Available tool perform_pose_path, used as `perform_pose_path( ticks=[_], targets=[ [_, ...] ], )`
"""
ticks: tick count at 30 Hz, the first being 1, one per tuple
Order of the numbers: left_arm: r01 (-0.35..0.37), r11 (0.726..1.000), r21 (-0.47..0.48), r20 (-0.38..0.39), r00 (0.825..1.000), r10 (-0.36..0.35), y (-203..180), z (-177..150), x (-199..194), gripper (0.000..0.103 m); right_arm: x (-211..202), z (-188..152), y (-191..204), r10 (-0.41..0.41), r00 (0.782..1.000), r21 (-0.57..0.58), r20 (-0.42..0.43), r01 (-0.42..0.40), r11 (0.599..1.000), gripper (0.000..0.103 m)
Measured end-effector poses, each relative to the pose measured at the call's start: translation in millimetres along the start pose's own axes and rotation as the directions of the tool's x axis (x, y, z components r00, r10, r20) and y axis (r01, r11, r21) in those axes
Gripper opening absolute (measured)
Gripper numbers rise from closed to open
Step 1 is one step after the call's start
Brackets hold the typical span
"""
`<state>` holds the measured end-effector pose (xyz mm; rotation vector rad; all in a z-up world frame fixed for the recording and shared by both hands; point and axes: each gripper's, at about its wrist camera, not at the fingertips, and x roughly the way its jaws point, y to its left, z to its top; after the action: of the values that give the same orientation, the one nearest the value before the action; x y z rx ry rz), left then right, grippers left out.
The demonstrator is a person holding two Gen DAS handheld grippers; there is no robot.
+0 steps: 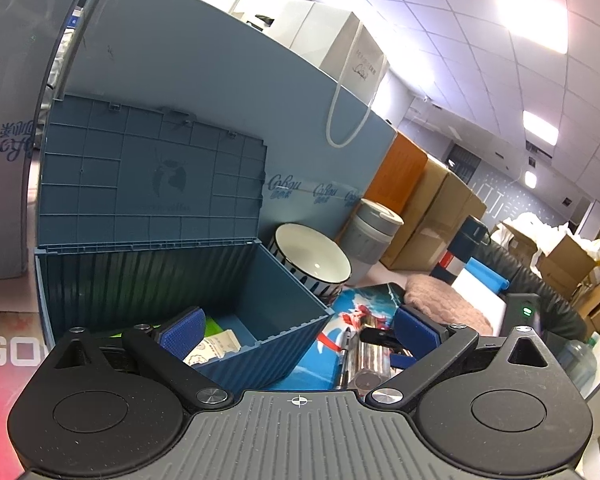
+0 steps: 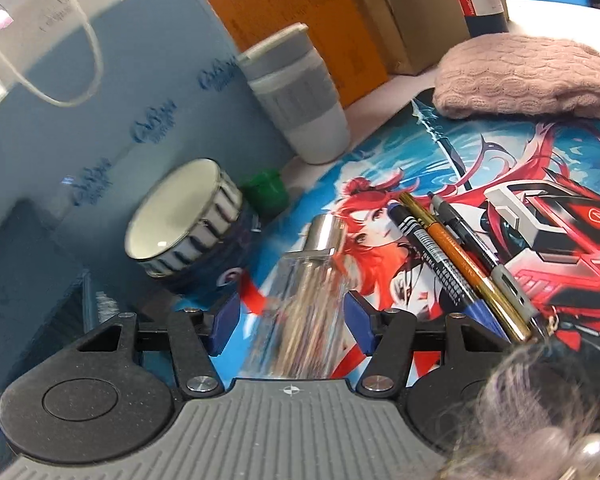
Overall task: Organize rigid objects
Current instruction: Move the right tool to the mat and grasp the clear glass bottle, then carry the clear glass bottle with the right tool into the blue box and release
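A clear glass bottle (image 2: 308, 300) with a silver cap lies on the printed mat (image 2: 500, 168). My right gripper (image 2: 293, 320) straddles it: the right pad is at the glass, and a narrow gap shows at the left pad. Three pens (image 2: 440, 264) lie just right of it. The left gripper (image 1: 300, 332) is open and holds nothing, hovering over the front corner of the open blue storage box (image 1: 284, 292). Paper packets (image 1: 216, 346) lie in the box. The left wrist view also shows the bottle (image 1: 366, 360) and a pen (image 1: 346, 354).
A striped bowl (image 2: 180, 216) lies on its side by the box, with a green cap (image 2: 266, 192) behind it. A grey lidded cup (image 2: 300, 92) stands at the blue partition (image 2: 120, 80). A pink knitted cloth (image 2: 528, 80) sits at the mat's far edge. A furry pearl clip (image 2: 540, 420) is near right.
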<state>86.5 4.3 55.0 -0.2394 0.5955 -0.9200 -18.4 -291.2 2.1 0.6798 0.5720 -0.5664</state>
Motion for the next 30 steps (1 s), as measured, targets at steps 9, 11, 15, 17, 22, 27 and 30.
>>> perform_pose_path(
  ticks=[9,11,15,17,22,27,30],
  targets=[
    [-0.014,1.0,-0.006,-0.004,1.0,0.014,4.6,1.4,3.2,0.102,35.8,6.1,23.2,-0.117,0.993,-0.12,-0.002,0.116,0.986,0.06],
    [-0.015,1.0,-0.01,0.0,1.0,0.015,6.4,1.9,2.2,0.102,36.0,7.0,22.4,-0.135,0.991,-0.12,0.003,0.134,0.984,0.047],
    [-0.015,1.0,-0.024,0.01,1.0,0.015,10.8,3.7,-0.4,0.102,31.6,8.5,13.4,-0.109,0.994,-0.098,0.002,0.108,0.989,0.042],
    [-0.011,1.0,-0.028,0.016,1.0,0.011,11.9,4.8,-2.4,0.102,26.5,6.8,10.7,-0.103,0.995,-0.097,0.007,0.103,0.99,0.04],
    [-0.054,0.998,-0.023,0.042,0.998,0.055,14.9,7.6,-10.9,0.102,5.0,-2.9,2.2,-0.074,0.997,-0.077,0.019,0.075,0.994,0.037],
    [-0.17,0.984,0.048,0.085,0.982,0.166,7.8,8.3,-17.0,0.102,-35.2,-10.8,-5.2,-0.036,0.997,-0.079,0.073,0.042,0.996,0.035],
    [-0.205,0.977,0.065,0.098,0.975,0.198,7.1,9.9,-20.5,0.102,-62.8,-11.7,-0.4,-0.01,0.991,-0.109,0.13,0.024,0.994,0.035]
  ],
)
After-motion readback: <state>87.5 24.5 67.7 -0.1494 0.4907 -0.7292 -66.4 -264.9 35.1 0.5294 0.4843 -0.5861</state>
